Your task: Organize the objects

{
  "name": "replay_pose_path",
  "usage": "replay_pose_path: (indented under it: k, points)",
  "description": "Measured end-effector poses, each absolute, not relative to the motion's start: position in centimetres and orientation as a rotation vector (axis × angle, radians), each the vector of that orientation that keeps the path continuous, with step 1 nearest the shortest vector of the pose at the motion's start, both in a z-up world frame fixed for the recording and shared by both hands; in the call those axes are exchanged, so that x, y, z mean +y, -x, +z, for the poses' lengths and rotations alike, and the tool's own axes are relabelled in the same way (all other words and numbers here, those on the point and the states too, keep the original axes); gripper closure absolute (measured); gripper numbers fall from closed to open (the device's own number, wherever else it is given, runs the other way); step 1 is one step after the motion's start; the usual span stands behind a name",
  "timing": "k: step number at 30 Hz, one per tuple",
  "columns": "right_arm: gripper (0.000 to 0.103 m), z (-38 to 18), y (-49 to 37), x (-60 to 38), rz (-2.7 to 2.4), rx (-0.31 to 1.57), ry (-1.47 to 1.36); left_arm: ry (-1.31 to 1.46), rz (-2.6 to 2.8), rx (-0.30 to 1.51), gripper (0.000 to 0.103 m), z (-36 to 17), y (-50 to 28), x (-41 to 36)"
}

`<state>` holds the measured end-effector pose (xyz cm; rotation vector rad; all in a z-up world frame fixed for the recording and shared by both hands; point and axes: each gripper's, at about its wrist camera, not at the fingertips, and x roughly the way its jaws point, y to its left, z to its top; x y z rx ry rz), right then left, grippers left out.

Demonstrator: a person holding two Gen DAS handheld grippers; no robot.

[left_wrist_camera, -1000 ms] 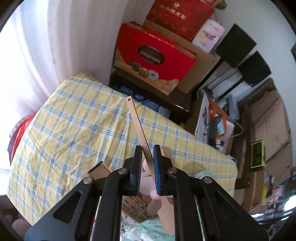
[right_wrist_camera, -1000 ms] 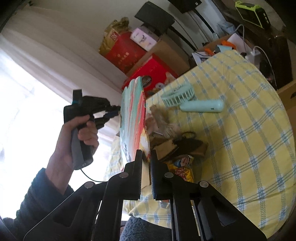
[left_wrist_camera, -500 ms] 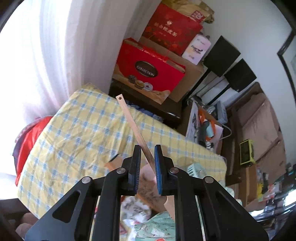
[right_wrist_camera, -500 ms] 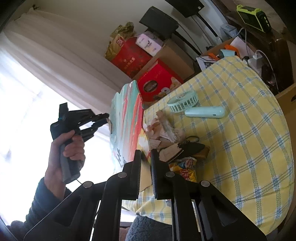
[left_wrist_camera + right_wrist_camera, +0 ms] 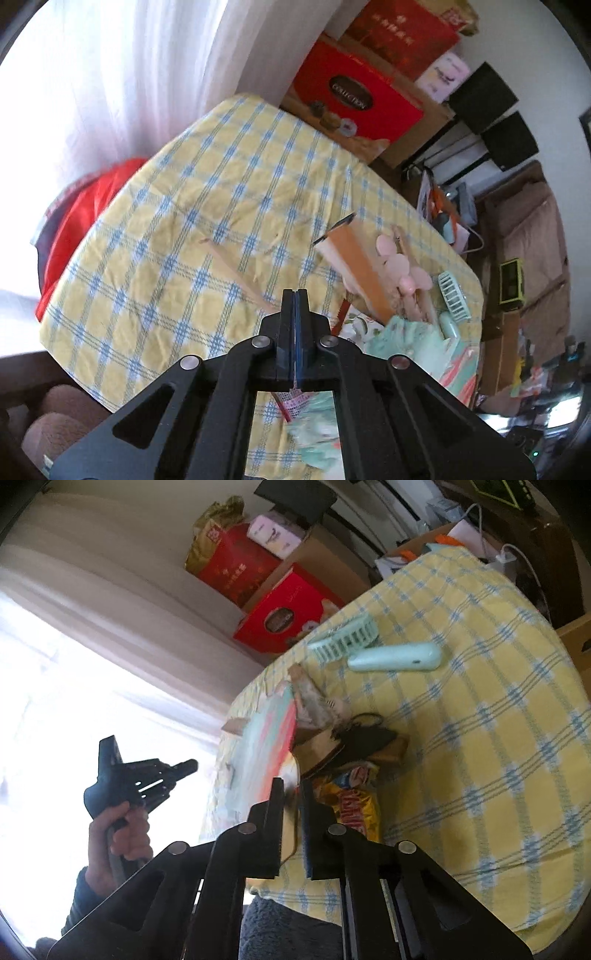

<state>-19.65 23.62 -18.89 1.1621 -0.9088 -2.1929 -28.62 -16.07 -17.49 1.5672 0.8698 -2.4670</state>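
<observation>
My left gripper (image 5: 294, 295) is shut and empty above the yellow checked tablecloth (image 5: 192, 206). A thin wooden stick (image 5: 236, 271) lies flat on the cloth just ahead of it. My right gripper (image 5: 292, 794) is shut on the near edge of a mint-and-red flat pack (image 5: 264, 753), which leans tilted over a pile of things. The pile holds a yellow snack bag (image 5: 354, 808), a black pouch (image 5: 365, 738) and a brown card. A mint handheld fan (image 5: 369, 646) lies further back. The left gripper (image 5: 184, 766) shows in the right wrist view, held in a hand.
A brown box (image 5: 360, 266), pink clips (image 5: 402, 266) and the mint fan (image 5: 454, 295) lie at the table's right side. Red gift boxes (image 5: 354, 96) and speakers (image 5: 495, 110) stand behind. A red cloth (image 5: 81, 206) hangs left of the table by the curtain.
The left gripper let go of the wooden stick, which now lies on the cloth, and closed fully. The flat pack in the right gripper has tipped lower toward the pile.
</observation>
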Motion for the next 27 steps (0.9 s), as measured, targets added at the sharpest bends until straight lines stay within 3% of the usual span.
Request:
replay_pose_path:
  k: [4, 10, 16, 18, 27]
  points:
    - [0.097, -19.3, 19.6, 23.4, -2.192, -0.896, -1.179, -1.622, -2.502, 0.801, 0.103, -17.9, 29.4, -14.2]
    - [0.095, -20.4, 19.7, 24.8, -2.186, -0.947, -1.218, -1.775, -2.467, 0.851, 0.103, -19.8, 29.7, -12.4]
    - [0.095, -20.6, 19.7, 24.8, -2.199, -0.931, -1.241, -1.717, -2.365, 1.036, 0.072, -21.2, 30.4, -14.7]
    - [0.094, -20.7, 19.7, 24.7, -2.2, -0.922, -1.249, -1.669, -2.35, 1.099, 0.057, -21.3, 30.6, -15.5]
    - [0.094, -20.9, 19.8, 24.6, -2.192, -0.933, -1.249, -1.634, -2.241, 1.455, 0.053, -21.5, 26.2, -18.9]
